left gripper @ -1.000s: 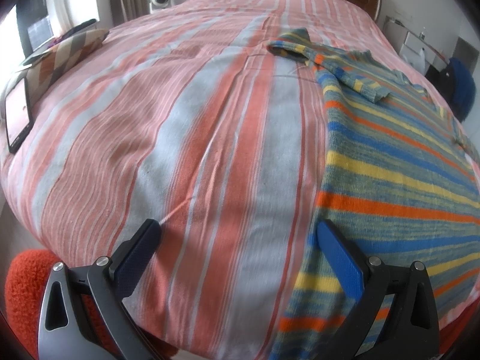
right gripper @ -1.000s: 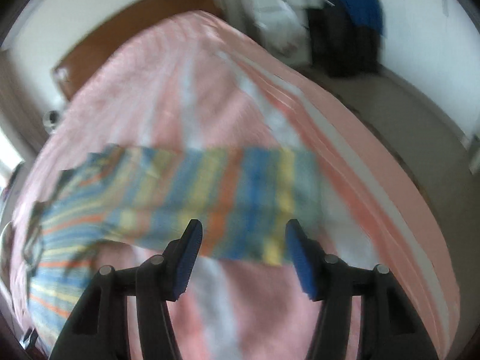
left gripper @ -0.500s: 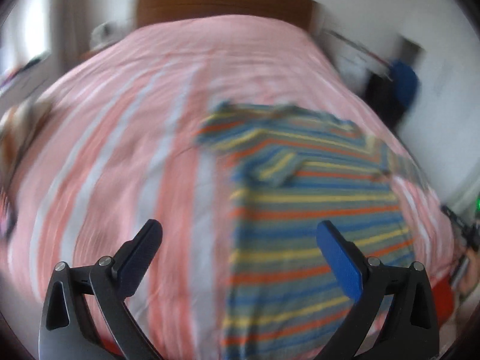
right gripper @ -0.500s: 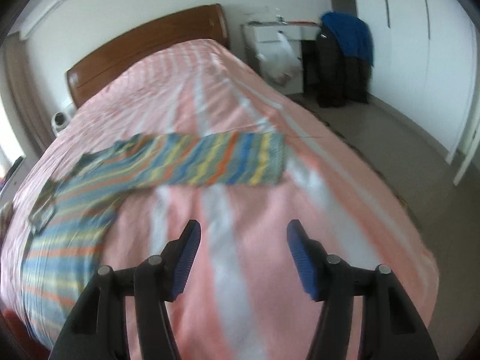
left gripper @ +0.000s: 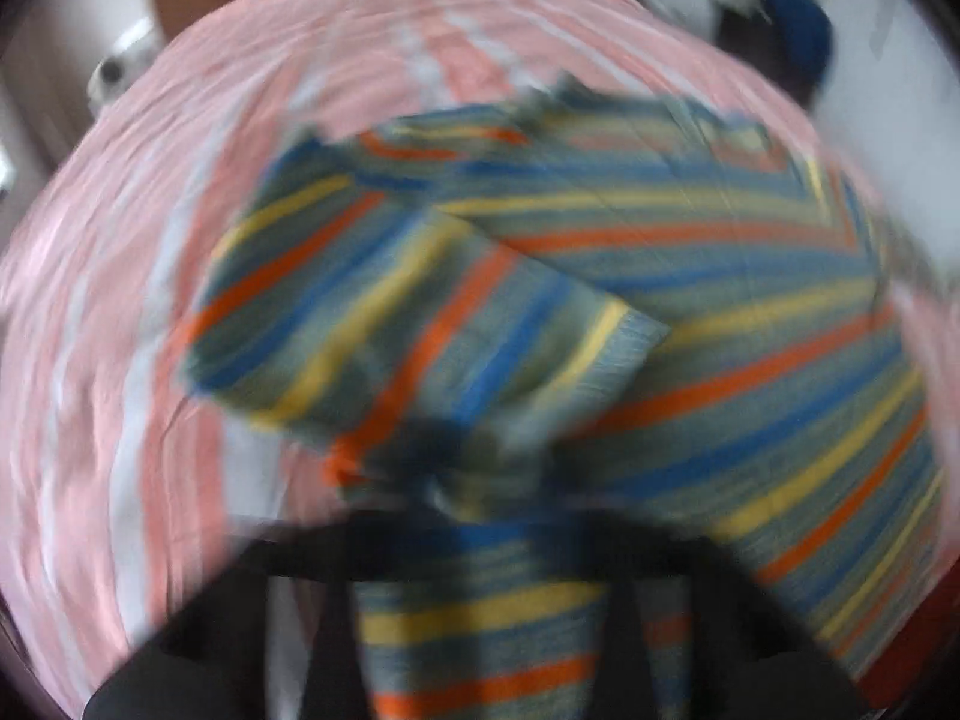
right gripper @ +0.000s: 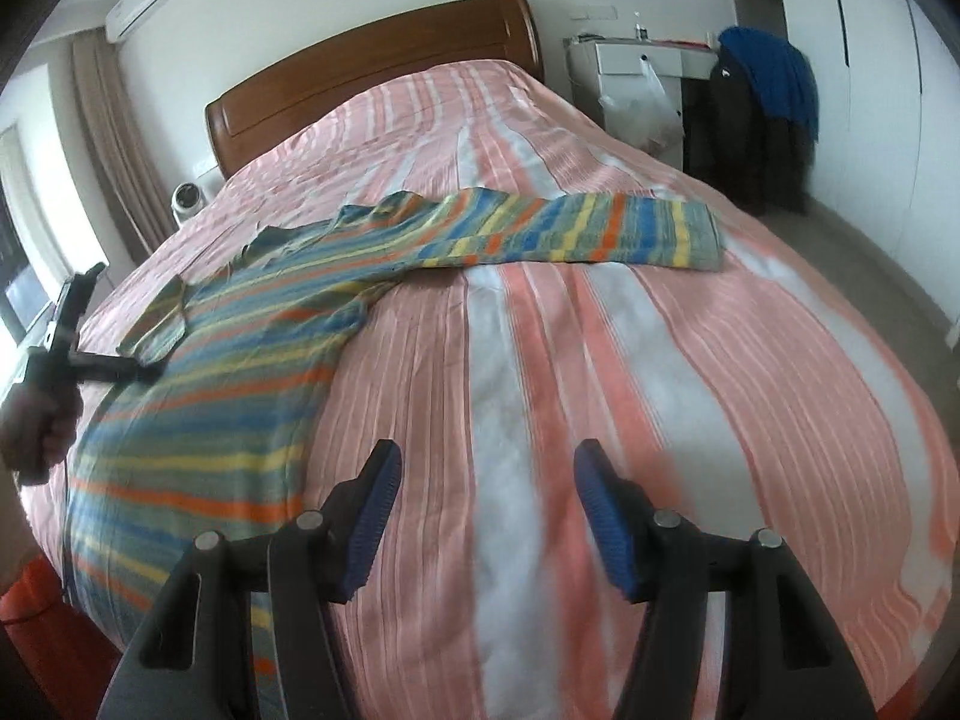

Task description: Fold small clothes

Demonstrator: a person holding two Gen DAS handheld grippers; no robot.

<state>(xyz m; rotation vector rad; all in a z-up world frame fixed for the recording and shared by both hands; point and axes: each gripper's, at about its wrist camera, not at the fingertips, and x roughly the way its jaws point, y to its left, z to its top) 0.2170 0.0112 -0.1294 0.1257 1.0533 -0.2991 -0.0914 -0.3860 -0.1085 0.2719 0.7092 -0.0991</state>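
- Left tool [right gripper: 141, 369]: held in a hand [right gripper: 36, 426] at the left edge of the bed [right gripper: 660, 360]. Its jaws are closing on a fold of the striped shirt [right gripper: 240, 372]; cloth sits between them, though the left wrist view is heavily blurred.
- Striped shirt: spread on the bed's left half, near hem hanging over the edge, one long sleeve [right gripper: 576, 228] lying flat across toward the right side.
- Right tool [right gripper: 483, 516]: roughly half open, holding nothing, above bare bedspread just right of the shirt's body.
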